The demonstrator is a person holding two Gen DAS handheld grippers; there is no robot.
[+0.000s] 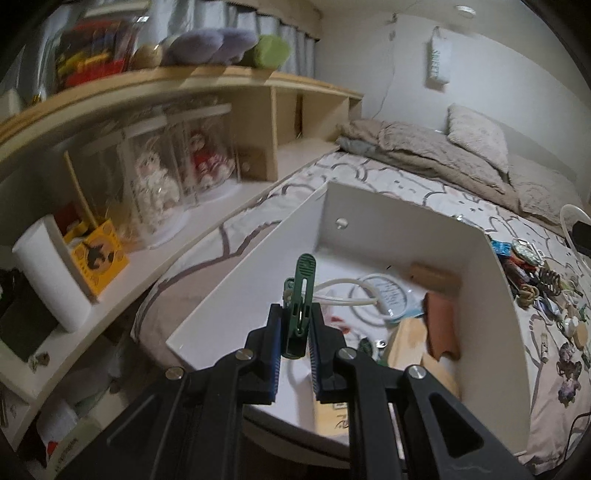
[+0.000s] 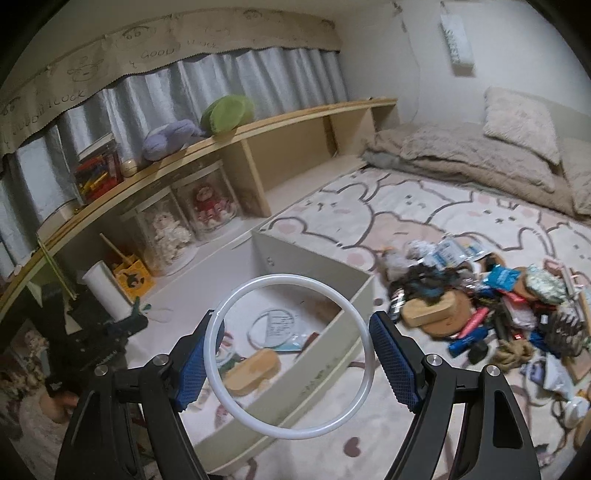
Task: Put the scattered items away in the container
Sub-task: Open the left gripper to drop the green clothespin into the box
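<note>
Lower centre of both views: left gripper (image 1: 295, 332) fingers clamp green clip (image 1: 301, 295) over white container (image 1: 491, 295) | right gripper (image 2: 291, 358) fingers span white ring (image 2: 290, 356) wide | container holds few items | pile (image 2: 498, 310) on bed remains, right.

Dim, yellowish indoor light, both views bent by the fisheye.

A round ceiling lamp (image 1: 466, 11) glowed at the top of the left view and lit the far wall palely. The long shelf (image 1: 177, 79) curved like a bow, and black corners closed in round each picture. Motion blur smeared the jars (image 1: 173, 170) under it and the pile of oddments (image 2: 498, 306) on the bed. The container (image 1: 369, 206) held soft shadows without hard edges.
</note>
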